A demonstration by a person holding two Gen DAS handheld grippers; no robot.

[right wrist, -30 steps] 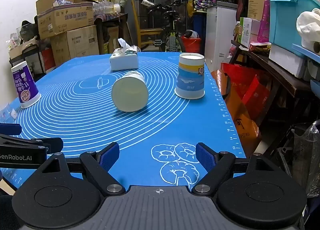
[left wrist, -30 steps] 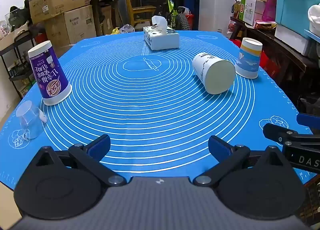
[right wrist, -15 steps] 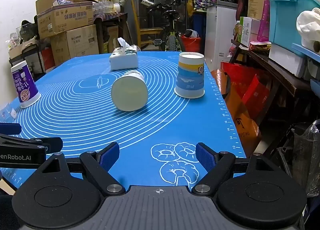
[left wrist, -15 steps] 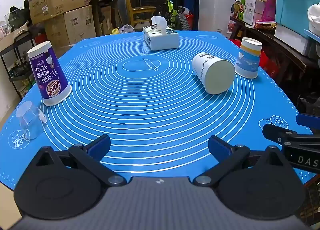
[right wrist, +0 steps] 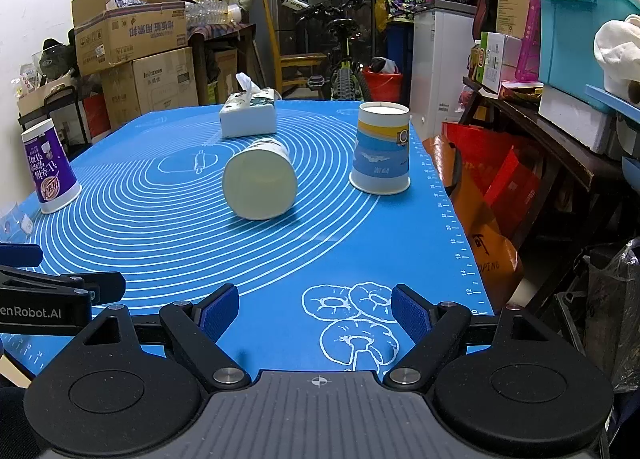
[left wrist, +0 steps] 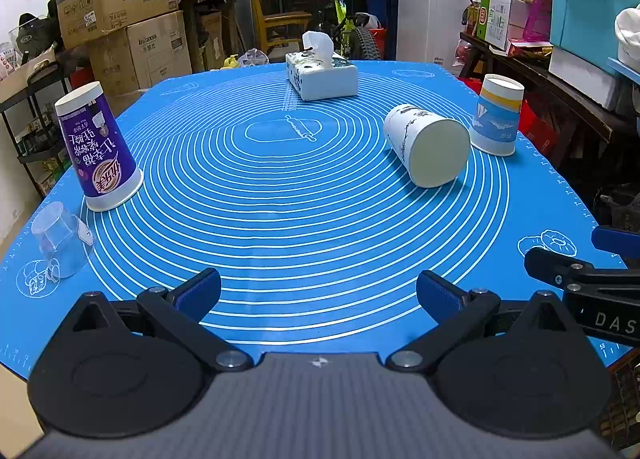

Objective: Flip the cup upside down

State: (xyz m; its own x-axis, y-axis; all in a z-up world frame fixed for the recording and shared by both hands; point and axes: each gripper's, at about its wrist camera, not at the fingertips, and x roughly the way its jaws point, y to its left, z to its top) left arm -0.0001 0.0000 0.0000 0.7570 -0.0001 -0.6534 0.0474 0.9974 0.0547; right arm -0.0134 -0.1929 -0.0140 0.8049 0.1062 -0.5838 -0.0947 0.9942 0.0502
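A white paper cup point(left wrist: 426, 144) lies on its side on the blue mat point(left wrist: 280, 219), its flat base facing me; it also shows in the right wrist view point(right wrist: 259, 183). A blue-and-yellow cup point(left wrist: 497, 120) stands upside down at the right, also in the right wrist view point(right wrist: 381, 153). A purple cup point(left wrist: 97, 147) stands upside down at the left, also in the right wrist view point(right wrist: 49, 171). A clear plastic cup point(left wrist: 62, 239) sits upside down at the near left. My left gripper point(left wrist: 318, 291) is open and empty near the front edge. My right gripper point(right wrist: 316, 313) is open and empty at the near right.
A tissue box point(left wrist: 322, 73) stands at the far side of the mat, also in the right wrist view point(right wrist: 248, 117). The right gripper's finger point(left wrist: 576, 275) shows in the left wrist view. Cardboard boxes point(left wrist: 120, 7), a bicycle and shelves surround the table.
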